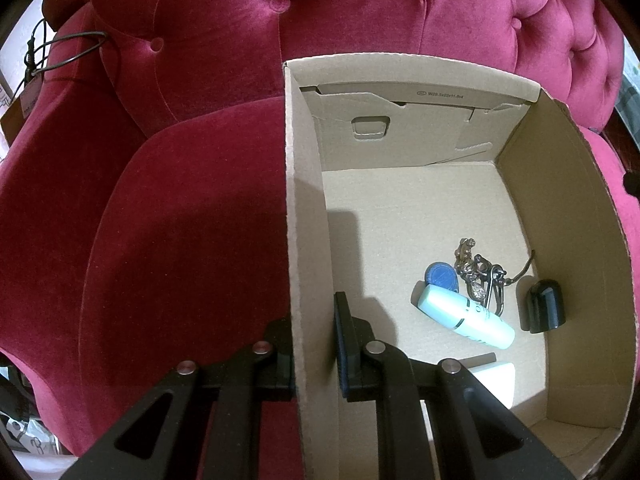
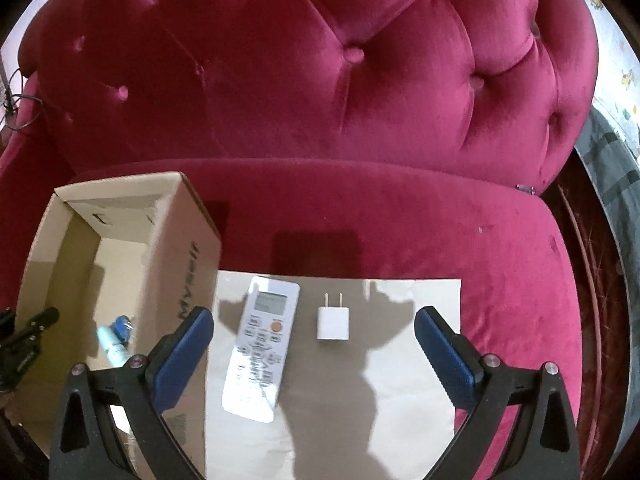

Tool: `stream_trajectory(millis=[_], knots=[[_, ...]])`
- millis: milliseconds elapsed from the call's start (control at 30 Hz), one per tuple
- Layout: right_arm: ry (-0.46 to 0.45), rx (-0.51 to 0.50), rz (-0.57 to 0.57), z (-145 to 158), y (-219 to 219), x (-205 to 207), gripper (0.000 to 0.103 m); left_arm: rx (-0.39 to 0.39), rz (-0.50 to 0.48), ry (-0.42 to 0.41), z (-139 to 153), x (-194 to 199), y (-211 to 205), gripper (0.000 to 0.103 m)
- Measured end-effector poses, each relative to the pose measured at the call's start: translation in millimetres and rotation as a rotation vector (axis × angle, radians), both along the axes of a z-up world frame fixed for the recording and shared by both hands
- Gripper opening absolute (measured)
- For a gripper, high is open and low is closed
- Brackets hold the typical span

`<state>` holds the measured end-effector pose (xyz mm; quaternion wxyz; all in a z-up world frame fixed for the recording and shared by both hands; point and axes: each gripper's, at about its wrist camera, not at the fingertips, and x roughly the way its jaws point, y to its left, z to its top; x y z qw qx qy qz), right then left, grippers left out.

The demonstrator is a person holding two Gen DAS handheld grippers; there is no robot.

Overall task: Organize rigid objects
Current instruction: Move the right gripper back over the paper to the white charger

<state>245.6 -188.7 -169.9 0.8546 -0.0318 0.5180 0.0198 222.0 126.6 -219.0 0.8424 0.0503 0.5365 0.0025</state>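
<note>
Two tongs over a crimson tufted velvet sofa (image 2: 360,80). Left tongs (image 1: 316,344) clamped on the left wall of an open brown cardboard box (image 1: 580,240), one finger inside, one outside. In the box, near its right wall: pale green tube (image 1: 466,316), blue round fob (image 1: 442,276), metal keys (image 1: 480,276), black cap (image 1: 544,306). Right tongs (image 2: 314,330) spread wide, gripping nothing, above a beige paper sheet (image 2: 400,380) on the seat w/ a white remote control (image 2: 262,344) & white plug adapter (image 2: 333,322), just right of the box.
</note>
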Motion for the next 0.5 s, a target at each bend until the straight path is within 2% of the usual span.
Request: stream_trajectory(millis=[500], knots=[[0.070, -0.004, -0.013, -56.3, -27.2, 14.7, 0.102, 0.005, -0.002, 0.003, -1.9, 1.6, -1.5, 0.015]])
